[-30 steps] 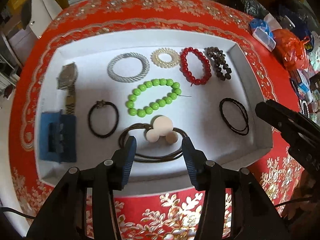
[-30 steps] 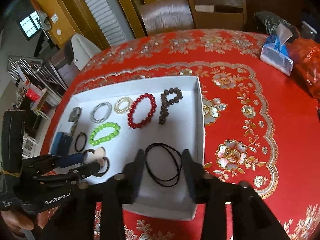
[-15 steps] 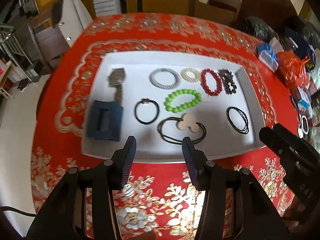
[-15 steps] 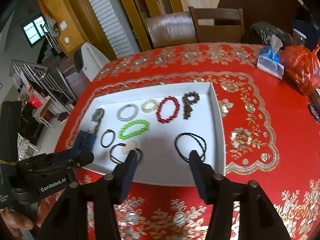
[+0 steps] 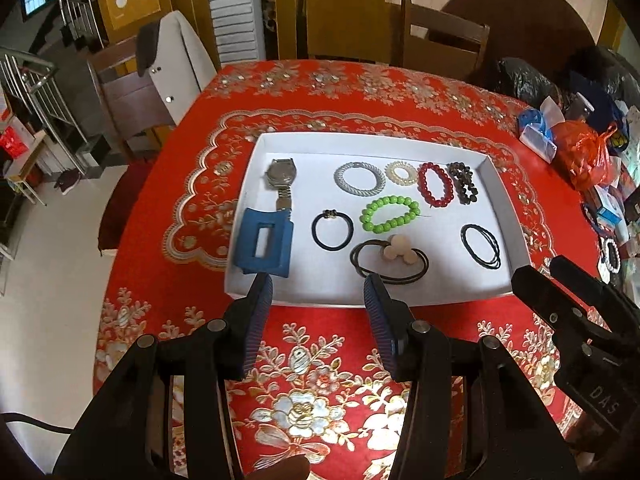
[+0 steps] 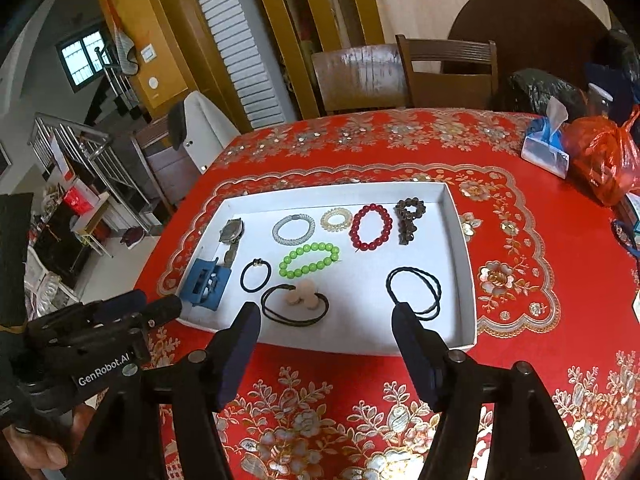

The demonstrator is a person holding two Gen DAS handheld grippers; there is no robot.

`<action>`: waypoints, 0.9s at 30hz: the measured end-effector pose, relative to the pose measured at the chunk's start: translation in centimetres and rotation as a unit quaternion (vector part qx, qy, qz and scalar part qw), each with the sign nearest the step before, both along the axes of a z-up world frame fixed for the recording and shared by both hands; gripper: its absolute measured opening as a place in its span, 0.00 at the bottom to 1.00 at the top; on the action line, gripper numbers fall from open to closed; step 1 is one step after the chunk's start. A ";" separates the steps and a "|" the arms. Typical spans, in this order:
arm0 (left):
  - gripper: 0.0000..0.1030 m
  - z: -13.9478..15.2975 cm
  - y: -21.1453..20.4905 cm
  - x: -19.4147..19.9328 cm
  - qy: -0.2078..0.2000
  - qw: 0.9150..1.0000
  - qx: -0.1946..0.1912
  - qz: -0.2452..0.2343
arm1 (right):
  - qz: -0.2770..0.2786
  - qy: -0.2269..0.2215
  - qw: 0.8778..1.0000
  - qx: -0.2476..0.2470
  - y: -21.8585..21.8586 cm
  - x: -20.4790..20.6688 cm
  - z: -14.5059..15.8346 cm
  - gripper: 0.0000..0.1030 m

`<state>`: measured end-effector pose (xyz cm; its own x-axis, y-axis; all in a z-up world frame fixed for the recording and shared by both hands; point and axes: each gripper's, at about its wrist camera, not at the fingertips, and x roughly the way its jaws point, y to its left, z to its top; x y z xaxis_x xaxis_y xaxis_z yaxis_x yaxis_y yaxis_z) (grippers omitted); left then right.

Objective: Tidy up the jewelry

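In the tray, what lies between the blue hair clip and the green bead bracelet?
A black hair tie lies between the blue hair clip and the green bead bracelet, shown in both wrist views.

watch (image 5: pixel 281 172) left in tray (image 5: pixel 508 200), bracelets (image 5: pixel 435 184) right

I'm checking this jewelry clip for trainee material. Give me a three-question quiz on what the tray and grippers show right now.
1. True or false: the red bead bracelet lies outside the white tray.
2. Which lies nearest the green bead bracelet? A) watch B) hair tie with round beige beads C) blue hair claw
3. Fill in: the left gripper and the right gripper each hold ____.

Key: 1 false; 2 B; 3 nothing, both are open over the table's near edge.
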<state>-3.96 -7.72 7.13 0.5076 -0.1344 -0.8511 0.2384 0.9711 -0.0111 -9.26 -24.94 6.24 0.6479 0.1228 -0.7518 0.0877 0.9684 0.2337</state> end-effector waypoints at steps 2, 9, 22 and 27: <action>0.46 0.1 0.1 -0.3 -0.002 1.000 -0.001 -0.001 | 0.000 0.002 1.000 0.001 0.1 -0.2 0.0 0.64; 0.46 0.7 0.1 -0.9 -0.012 1.000 0.002 -0.002 | -0.001 -0.004 1.000 0.003 0.1 -0.8 0.3 0.64; 0.46 0.8 0.0 -1.1 -0.013 1.000 0.003 -0.002 | 0.005 -0.001 1.000 0.000 0.0 -1.2 0.3 0.64; 0.46 0.9 0.0 -1.2 -0.013 1.000 0.002 -0.003 | 0.005 0.000 1.000 0.000 0.0 -1.1 0.3 0.65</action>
